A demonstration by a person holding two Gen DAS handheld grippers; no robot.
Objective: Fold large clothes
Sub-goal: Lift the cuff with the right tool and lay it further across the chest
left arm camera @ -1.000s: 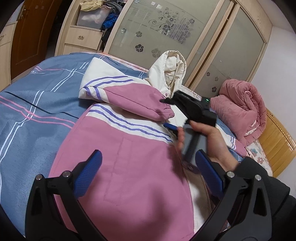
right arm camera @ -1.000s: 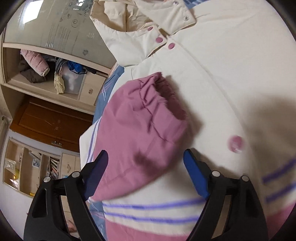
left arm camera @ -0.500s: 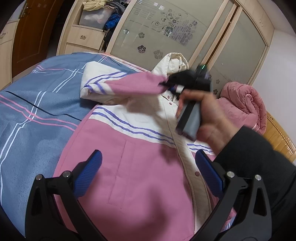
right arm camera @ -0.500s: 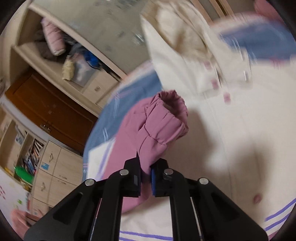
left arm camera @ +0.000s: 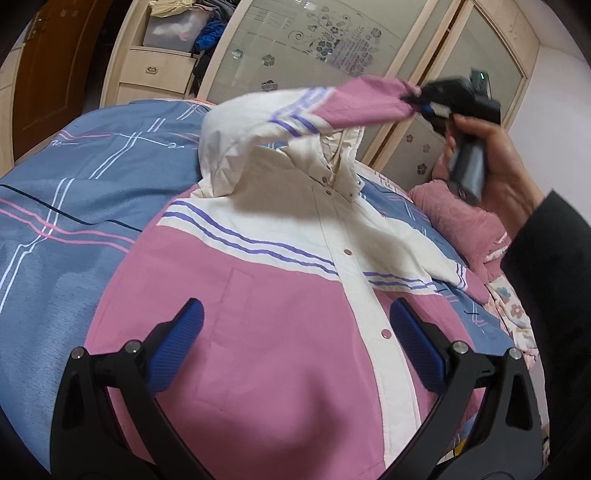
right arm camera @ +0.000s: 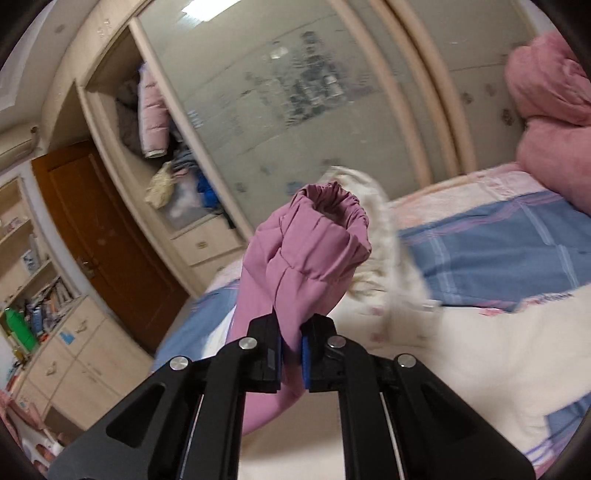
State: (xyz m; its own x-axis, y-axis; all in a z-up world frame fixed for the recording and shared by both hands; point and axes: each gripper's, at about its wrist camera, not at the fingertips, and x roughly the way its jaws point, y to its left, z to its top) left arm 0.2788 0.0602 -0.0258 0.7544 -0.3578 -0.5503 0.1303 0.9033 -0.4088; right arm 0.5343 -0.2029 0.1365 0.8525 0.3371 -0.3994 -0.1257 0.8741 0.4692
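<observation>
The bed (left arm camera: 66, 206), under its blue striped cover, is carrying the jacket (left arm camera: 266, 325) – a large pink and cream one lying front-up and buttoned across the middle of the bed, its hood (left arm camera: 340, 155) pointing toward the head edge by the wardrobe (left arm camera: 332, 48). The step in hand looks like the first sleeve fold: the right gripper (right arm camera: 291, 345) is clamping the pink cuff of the sleeve (right arm camera: 314, 251) between its jaws and holding it up in the air, so the sleeve is stretching clear above the jacket's chest. The left gripper (left arm camera: 295, 343) is hovering over the lower pink front with its jaws spread wide, gripping nothing. The next move probably calls for carrying the cuff across and laying the sleeve flat over the body – without dragging the shoulder out of line. In the wardrobe's open compartment, a clear storage box (left arm camera: 170, 31) is holding bundled clothes, with more piled beside it.
</observation>
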